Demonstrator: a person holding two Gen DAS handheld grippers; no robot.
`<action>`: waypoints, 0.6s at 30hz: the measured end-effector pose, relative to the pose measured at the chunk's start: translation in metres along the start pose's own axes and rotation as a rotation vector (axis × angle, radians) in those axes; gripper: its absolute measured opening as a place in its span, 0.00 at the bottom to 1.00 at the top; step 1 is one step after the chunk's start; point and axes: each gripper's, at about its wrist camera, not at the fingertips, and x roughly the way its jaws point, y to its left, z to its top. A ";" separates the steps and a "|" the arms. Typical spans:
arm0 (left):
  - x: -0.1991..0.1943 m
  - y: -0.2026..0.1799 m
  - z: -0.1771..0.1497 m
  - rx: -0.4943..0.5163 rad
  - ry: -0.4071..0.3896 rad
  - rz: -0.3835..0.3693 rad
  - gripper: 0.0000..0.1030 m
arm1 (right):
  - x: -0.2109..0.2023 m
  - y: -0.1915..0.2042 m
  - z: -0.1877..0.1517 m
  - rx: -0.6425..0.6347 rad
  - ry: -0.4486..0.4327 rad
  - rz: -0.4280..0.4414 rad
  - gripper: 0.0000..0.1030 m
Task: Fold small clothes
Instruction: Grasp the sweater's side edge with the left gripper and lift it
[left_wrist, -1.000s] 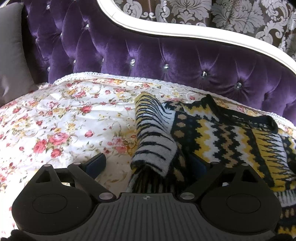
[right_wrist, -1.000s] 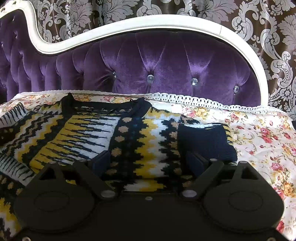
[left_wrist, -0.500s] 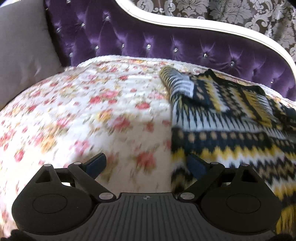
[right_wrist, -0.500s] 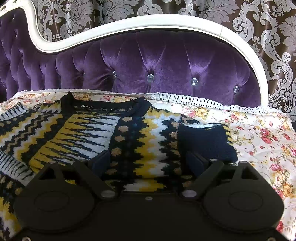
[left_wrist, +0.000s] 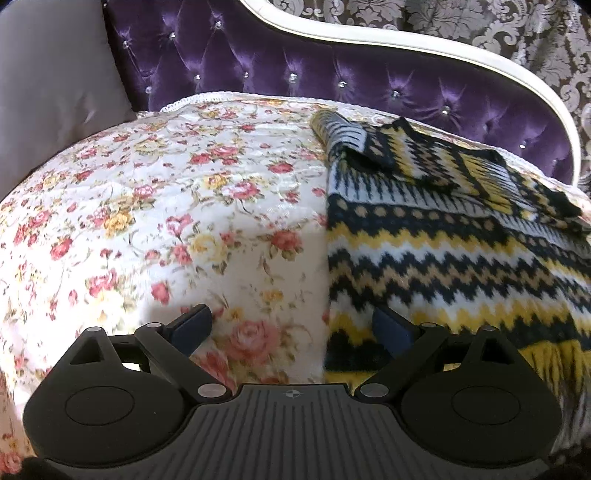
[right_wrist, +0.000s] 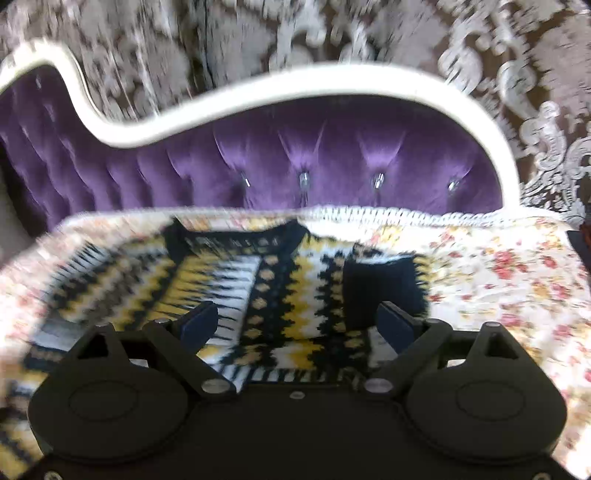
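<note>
**Zigzag jumper on the floral sofa cover**

Left wrist view: no readable writing. The left gripper (left_wrist: 291, 328) stands wide and empty over the floral sofa cover (left_wrist: 166, 206). The black, yellow and white zigzag knitted jumper (left_wrist: 461, 251) runs off the right edge. Behind are the purple tufted backrest (left_wrist: 332, 74) and a grey cushion (left_wrist: 51, 85).

Right wrist view: blurred throughout. The right gripper (right_wrist: 297, 325) is opening, with nothing pinched, above the jumper (right_wrist: 280, 291); its neck label is unreadable.

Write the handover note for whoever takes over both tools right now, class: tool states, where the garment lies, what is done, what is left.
Left tool: open, empty, at the sweater's side edge.
Right tool: jaws opening, nothing gripped, over the sweater.
Sweater: flat on the floral cover, neck toward the purple headboard.
Done: both sleeves folded in.
Left: fold the body, tidy.
</note>
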 end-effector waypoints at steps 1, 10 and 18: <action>-0.002 0.000 -0.002 0.000 0.002 -0.006 0.92 | -0.015 -0.003 -0.001 0.005 -0.007 0.012 0.92; -0.019 0.000 -0.030 -0.046 0.051 -0.081 0.92 | -0.120 -0.026 -0.046 0.028 0.004 0.028 0.93; -0.027 -0.003 -0.055 -0.058 0.124 -0.165 0.92 | -0.158 -0.022 -0.107 0.077 0.082 0.055 0.93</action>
